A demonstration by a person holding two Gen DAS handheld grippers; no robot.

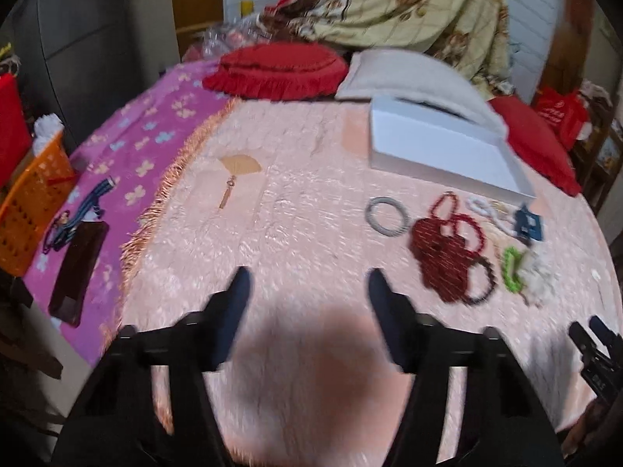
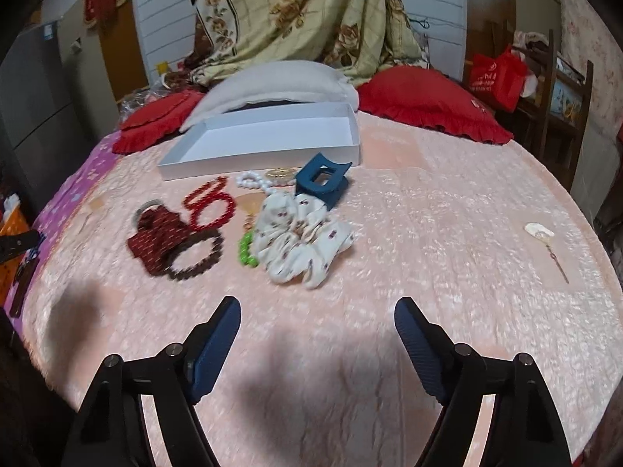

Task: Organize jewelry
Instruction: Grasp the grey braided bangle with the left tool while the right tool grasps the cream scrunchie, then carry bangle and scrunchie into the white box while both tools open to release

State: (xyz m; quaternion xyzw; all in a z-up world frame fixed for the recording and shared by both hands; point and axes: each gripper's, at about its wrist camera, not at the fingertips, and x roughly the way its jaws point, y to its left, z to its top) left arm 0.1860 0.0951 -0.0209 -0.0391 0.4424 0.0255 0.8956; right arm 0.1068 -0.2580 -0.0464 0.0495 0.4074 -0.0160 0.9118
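white box point(image 2: 272, 136) sits upper centre of the right wrist view, lid off, nothing visible inside. jewelry pile just in front of it on the pink bedspread point(image 2: 428, 214): red bead bracelets point(image 2: 210, 202), dark bead bracelet point(image 2: 194, 257), pearl strand point(image 2: 251, 181), green beads point(image 2: 245, 251), blue claw clip point(image 2: 321, 181), floral scrunchie point(image 2: 300, 241). my left gripper point(image 1: 305, 284) and right gripper point(image 2: 317, 311): both spread wide, holding nothing, low in frame, above bare bedspread.

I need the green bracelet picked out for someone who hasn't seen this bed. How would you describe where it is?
Start at the open white box on the pink bedspread; the jewelry pile lies just in front of it. The green bracelet sits at the near edge of the pile, tucked against the left side of the white patterned scrunchie. It is the only bright green piece.
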